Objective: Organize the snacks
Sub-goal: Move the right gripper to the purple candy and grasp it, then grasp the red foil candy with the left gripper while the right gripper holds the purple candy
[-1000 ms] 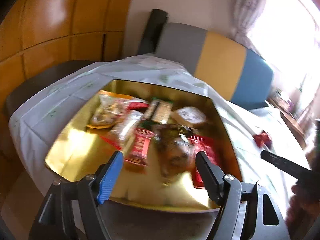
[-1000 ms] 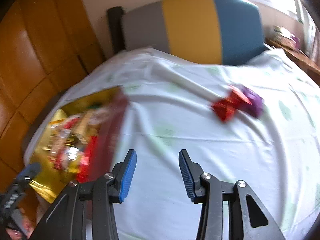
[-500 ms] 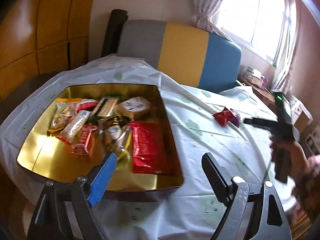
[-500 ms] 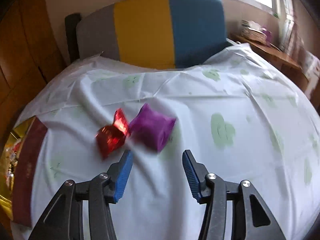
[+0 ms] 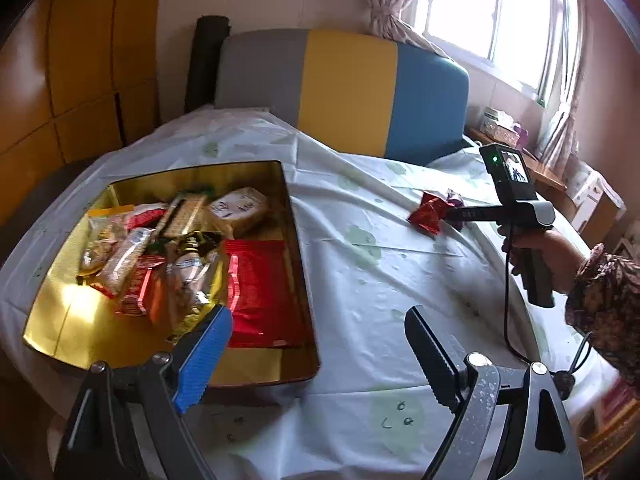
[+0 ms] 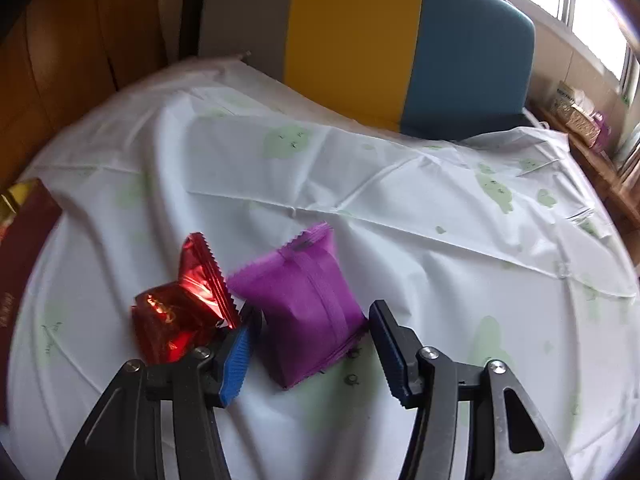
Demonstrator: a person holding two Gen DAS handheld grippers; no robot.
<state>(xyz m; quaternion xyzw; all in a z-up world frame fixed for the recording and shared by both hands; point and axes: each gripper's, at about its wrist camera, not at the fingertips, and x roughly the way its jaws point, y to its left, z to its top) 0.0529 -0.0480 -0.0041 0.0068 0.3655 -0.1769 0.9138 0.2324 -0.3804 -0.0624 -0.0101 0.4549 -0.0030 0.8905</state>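
Left claw [image 5: 316, 336]: released, jaws wide and empty, just opened further, above the table [image 5: 360, 264] beside the gold tin [image 5: 298, 240]. Tin: heaped with snacks [image 5: 168, 248], at 9 o'clock. Right claw [image 6: 310, 334]: released, jaws straddling the purple packet [image 6: 308, 300], pads not pressing. Red packet [image 6: 180, 308]: touching the purple one, at its 9 o'clock.

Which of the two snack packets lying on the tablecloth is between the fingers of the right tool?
The purple packet. The shiny red packet lies just outside the tool's left finger.
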